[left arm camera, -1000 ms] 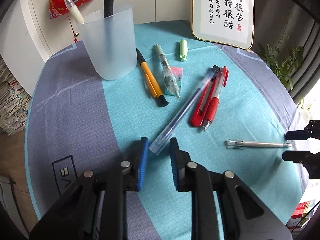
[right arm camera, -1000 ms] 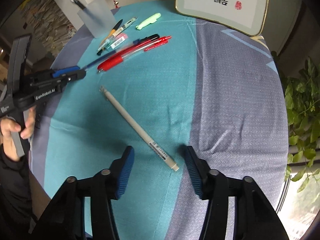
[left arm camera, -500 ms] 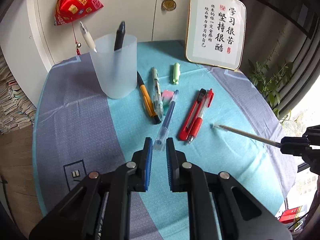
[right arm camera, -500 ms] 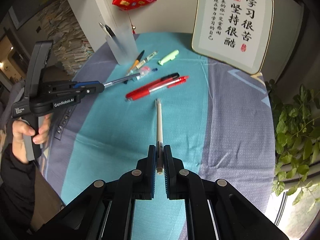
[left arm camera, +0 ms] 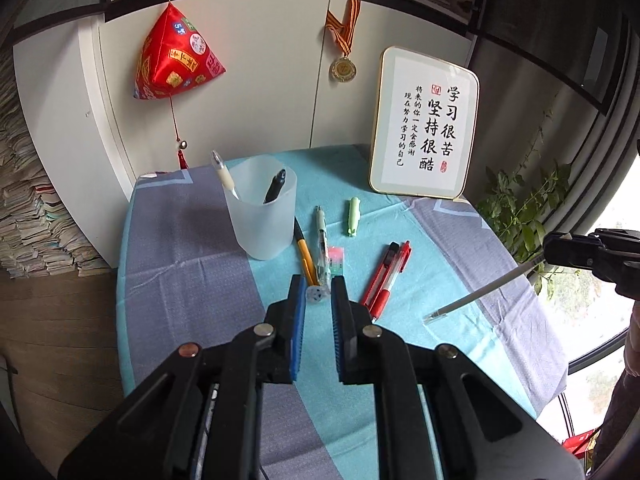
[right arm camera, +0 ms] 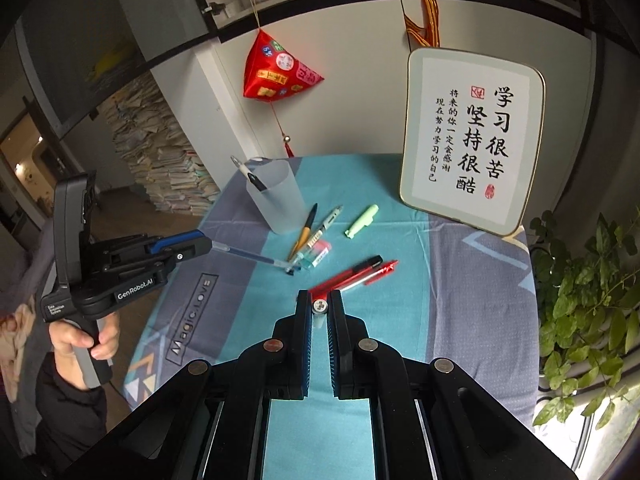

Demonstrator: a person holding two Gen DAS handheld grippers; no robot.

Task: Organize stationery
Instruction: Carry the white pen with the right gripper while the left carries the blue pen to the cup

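Observation:
My left gripper (left arm camera: 317,294) is shut on a clear blue pen (left arm camera: 316,294), seen end-on between its blue pads; from the right wrist view that pen (right arm camera: 248,255) sticks out of the left gripper (right arm camera: 200,246) over the table. My right gripper (right arm camera: 319,306) is shut on a white pen (right arm camera: 319,307), also end-on; in the left wrist view the white pen (left arm camera: 480,290) slants down from the right gripper (left arm camera: 560,249). A frosted cup (left arm camera: 262,212) (right arm camera: 278,198) holds two pens. An orange pen (left arm camera: 305,254), a clear pen (left arm camera: 322,248), an eraser (left arm camera: 335,258), a green highlighter (left arm camera: 353,216) and red pens (left arm camera: 390,276) lie on the cloth.
A framed calligraphy board (left arm camera: 426,138) leans at the table's (left arm camera: 180,240) back right. A red pyramid ornament (left arm camera: 174,62) and a medal (left arm camera: 343,69) hang on the white cabinet behind. A potted plant (right arm camera: 580,280) stands to the right, stacked papers (right arm camera: 168,168) to the left.
Both grippers rose off the table, each carrying its pen. The right gripper shut on the white pen, which lay on the cloth a second ago. The blue pen came up with the left one.

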